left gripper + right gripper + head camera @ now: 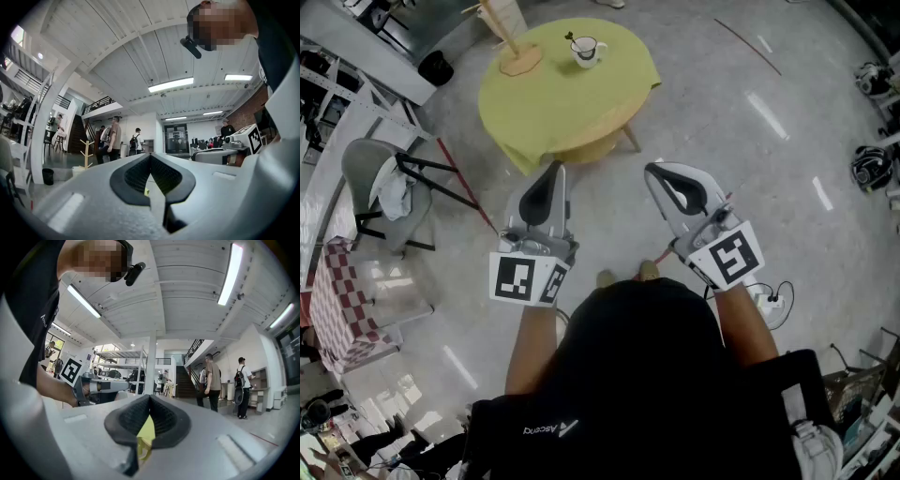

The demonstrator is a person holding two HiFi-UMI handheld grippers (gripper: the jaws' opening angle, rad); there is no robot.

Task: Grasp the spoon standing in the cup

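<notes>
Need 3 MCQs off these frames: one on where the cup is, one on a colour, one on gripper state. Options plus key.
1. Where does the cup with the spoon stand?
A. on the round table, right of the wooden stand in the head view
B. on the floor
C. on a shelf

2. What colour is the tablecloth?
A. red
B. yellow-green
C. blue

3. The jaws of the left gripper are:
A. shut on the spoon
B. wide open
C. shut, with nothing between them

Key:
1 A: the head view shows the cup on the table beside the stand.
2 B: the cloth over the table is yellow-green.
3 C: the jaw tips meet in the left gripper view, and the gripper is well short of the table.
</notes>
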